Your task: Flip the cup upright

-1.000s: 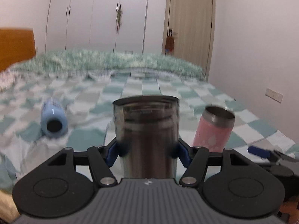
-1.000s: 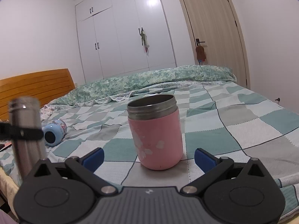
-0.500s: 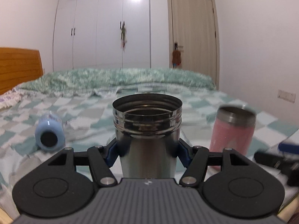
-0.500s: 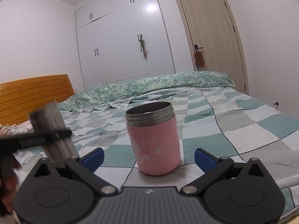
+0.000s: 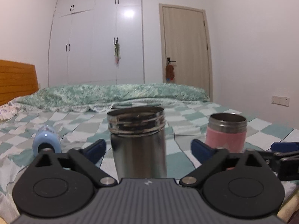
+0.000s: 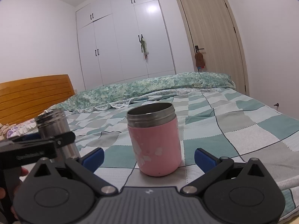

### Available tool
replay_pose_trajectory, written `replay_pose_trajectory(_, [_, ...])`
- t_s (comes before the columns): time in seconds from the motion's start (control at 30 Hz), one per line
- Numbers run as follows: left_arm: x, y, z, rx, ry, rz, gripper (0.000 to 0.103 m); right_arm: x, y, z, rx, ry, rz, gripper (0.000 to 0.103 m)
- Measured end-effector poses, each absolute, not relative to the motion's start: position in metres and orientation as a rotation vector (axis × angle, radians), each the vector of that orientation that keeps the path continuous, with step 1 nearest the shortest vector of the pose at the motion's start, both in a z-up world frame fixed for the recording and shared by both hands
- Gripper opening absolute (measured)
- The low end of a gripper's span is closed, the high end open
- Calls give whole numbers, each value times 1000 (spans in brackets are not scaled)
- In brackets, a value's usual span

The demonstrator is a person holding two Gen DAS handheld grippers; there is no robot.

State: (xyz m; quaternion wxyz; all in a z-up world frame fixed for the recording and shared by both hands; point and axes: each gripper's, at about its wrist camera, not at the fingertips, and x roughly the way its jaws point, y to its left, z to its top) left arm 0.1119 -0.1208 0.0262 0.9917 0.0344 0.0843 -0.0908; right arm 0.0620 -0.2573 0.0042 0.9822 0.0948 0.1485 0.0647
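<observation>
Now the left gripper [image 5: 147,147], jaws apart, should back straight off the upright steel cup [image 5: 137,141]; right gripper [image 6: 148,155] sits spread too.

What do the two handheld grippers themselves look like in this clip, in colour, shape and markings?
Both match. The left gripper and right gripper each have a dark grey ribbed body with a small white logo, two black rounded lobes with circular discs, black linkage arms on silver pivot bolts, and blue fingertip pads. No cables or sleeves show. In the right wrist view the left gripper's black side bears faint, unreadable lettering.
</observation>
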Motion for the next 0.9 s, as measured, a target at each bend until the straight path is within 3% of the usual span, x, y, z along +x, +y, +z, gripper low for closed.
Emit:
replay_pose_trajectory(0.4, [87, -100, 37, 36, 127, -164, 103, 56, -254, 4, 164, 282, 126, 103])
replay_pose_trajectory(0.9, [19, 3, 22, 49, 96, 72, 103, 12, -236, 5, 21, 224, 114, 103])
